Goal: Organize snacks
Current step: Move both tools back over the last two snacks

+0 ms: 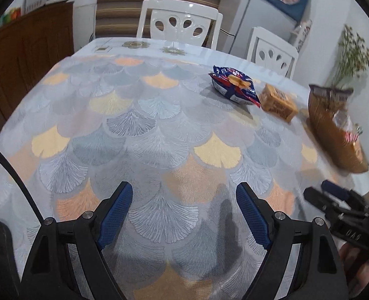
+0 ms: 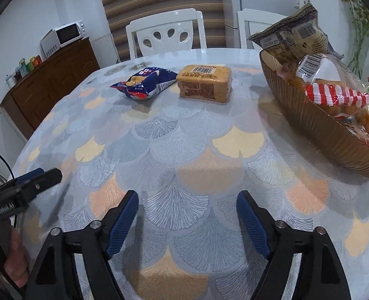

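table (image 2: pixel 184 150) | basket (image 2: pixel 317 127): several wrapped snack packets (image 2: pixel 334 95)

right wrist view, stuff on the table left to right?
left gripper poking in at the edge → blue snack bag → tan wrapped snack block → brown ribbed basket with packaged snacks in it.

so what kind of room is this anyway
Most likely a home dining room or kitchen-diner: a dining table under a patterned cloth, white dining chairs drawn up to it, and a microwave on a wooden sideboard.
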The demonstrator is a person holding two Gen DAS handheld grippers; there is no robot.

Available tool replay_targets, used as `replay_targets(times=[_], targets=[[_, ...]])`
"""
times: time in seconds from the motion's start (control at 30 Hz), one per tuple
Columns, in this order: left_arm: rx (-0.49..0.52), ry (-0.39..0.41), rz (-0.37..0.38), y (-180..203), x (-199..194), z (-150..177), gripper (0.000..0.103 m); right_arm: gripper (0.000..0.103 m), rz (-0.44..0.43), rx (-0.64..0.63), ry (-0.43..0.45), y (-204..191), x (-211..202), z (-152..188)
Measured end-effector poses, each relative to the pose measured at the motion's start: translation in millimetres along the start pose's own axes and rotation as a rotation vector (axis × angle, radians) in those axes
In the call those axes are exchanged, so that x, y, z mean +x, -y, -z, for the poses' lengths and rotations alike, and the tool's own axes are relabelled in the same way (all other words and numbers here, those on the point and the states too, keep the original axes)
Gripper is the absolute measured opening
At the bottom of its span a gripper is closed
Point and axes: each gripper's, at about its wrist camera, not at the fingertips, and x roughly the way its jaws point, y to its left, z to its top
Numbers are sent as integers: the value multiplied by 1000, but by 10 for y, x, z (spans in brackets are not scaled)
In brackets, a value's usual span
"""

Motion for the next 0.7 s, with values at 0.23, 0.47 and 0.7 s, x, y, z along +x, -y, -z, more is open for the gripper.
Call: replay_targets(times=[0.23, 0.47, 0.7], targets=[[98, 2, -86, 209, 34, 36, 84, 83, 11, -10, -10, -21, 25, 1], [125, -11, -92, 233, 51, 24, 84, 86, 14, -16, -18, -36, 39, -1], [81, -22, -71, 165, 66, 4, 84, 88, 15, -15, -24, -38, 57, -9]])
